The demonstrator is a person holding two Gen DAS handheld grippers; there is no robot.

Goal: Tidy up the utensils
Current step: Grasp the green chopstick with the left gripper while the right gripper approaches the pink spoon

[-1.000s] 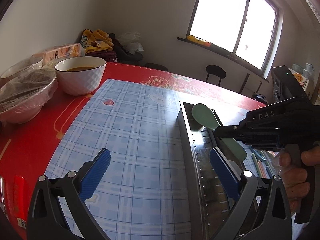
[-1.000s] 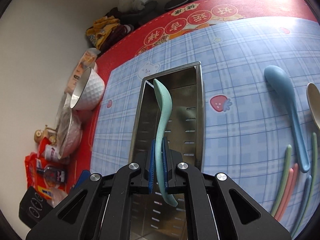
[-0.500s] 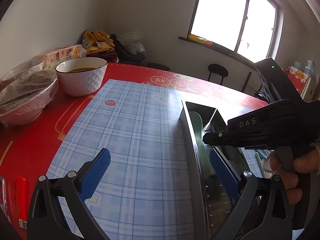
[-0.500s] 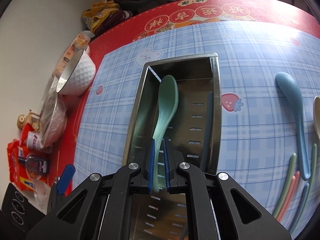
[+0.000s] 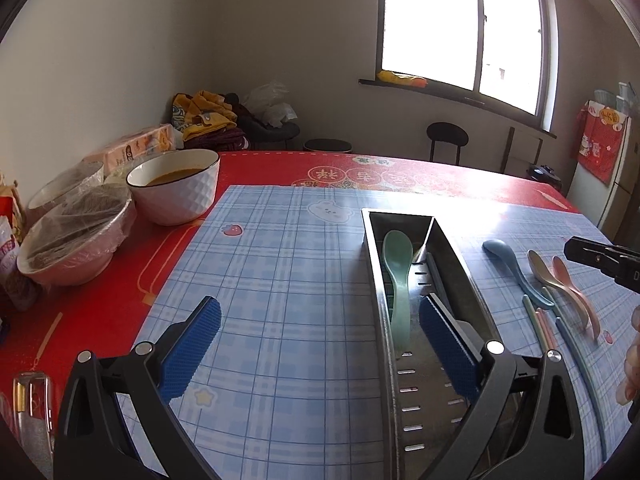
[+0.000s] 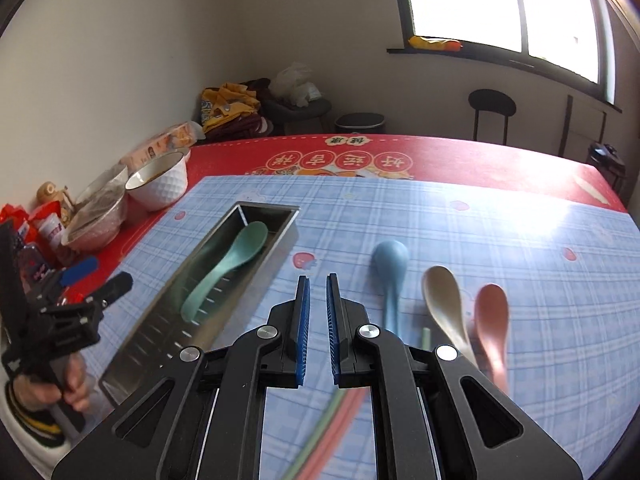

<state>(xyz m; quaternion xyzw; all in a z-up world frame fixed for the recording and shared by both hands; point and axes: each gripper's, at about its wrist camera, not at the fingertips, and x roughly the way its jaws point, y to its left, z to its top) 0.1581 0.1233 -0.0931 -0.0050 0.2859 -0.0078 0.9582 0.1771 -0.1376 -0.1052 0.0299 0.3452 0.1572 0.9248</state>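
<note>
A wide dark-framed window (image 5: pixel 464 24) floods pale plaster walls (image 5: pixel 120 40) with daylight; beneath it stands a round black stool (image 5: pixel 447 136) (another, lower, sits nearby).

One spoon (image 6: pixel 228 268) lies in the tray (image 6: pixel 280 236) on the mat (image 6: pixel 520 280) — three more spoons (image 6: pixel 442 306) right of the tray, two bowls (image 5: pixel 176 188) to its left.

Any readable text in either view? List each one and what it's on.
"D": on the body of the right tongs; the rest is cut off at the frame edge.
"好运": probably, in the round medallions on the red tablecloth; the two other characters are unclear.
Too blurred or too small to read: print on the tissue pack, the snack packets, and the red hanging.
</note>
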